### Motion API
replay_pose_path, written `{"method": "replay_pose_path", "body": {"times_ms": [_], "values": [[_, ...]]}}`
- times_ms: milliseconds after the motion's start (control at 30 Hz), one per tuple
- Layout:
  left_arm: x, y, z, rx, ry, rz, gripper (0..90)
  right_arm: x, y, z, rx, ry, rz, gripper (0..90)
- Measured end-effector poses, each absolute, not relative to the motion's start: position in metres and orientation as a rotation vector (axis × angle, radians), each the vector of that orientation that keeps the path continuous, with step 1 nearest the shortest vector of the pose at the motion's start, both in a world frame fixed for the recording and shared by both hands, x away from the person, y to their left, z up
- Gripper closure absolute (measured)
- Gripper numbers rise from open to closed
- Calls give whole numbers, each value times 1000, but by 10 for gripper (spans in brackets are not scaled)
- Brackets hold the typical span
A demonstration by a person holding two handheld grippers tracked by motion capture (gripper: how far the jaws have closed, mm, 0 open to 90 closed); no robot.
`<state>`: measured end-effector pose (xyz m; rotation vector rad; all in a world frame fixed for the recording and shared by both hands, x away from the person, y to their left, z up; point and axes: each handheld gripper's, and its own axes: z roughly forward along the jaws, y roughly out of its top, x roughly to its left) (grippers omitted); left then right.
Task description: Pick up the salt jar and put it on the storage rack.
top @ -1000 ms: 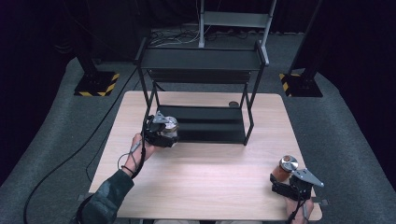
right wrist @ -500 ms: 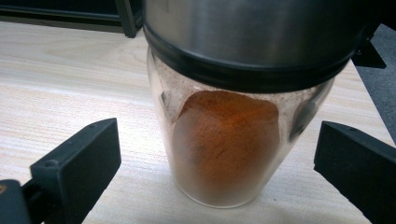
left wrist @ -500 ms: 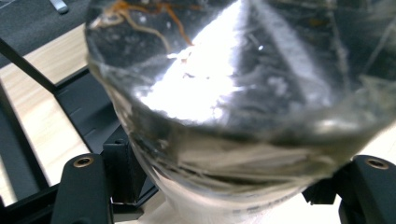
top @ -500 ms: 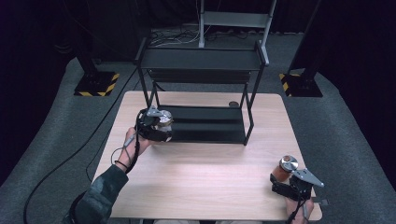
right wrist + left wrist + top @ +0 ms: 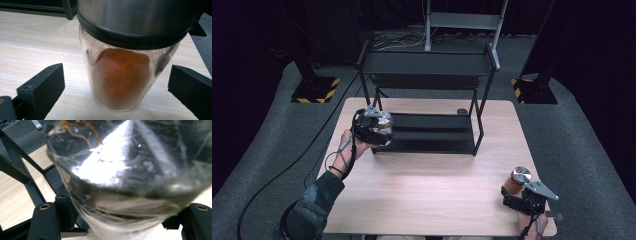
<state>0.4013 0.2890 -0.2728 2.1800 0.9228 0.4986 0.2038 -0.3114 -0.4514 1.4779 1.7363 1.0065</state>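
Left gripper (image 5: 373, 131) has a clear jar (image 5: 383, 120) clamped in its jaws, right at the black rack (image 5: 427, 62)'s lower shelf corner. Looks like shelving; next it needs setting down level. Right gripper (image 5: 523, 196) sits wide around the spice jar (image 5: 122, 75) on the worktop (image 5: 422, 190).

In the left gripper view a glass jar (image 5: 130, 177) sits between the jaws, so close that it blurs; its top and right side are cut off by the picture's edges, and glare (a white streak) hides what it holds. It also covers most of the black rack (image 5: 30, 187) behind. In the right gripper view, the spice jar (image 5: 122, 75) ahead of the jaws loses its metal lid's top to the upper edge.
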Motion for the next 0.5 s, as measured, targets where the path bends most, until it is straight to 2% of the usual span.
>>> {"method": "replay_pose_path", "body": {"times_ms": [500], "values": [[404,293,-248,2185,922,518,306,204,-311,-451,1477,1736,1006,0]]}}
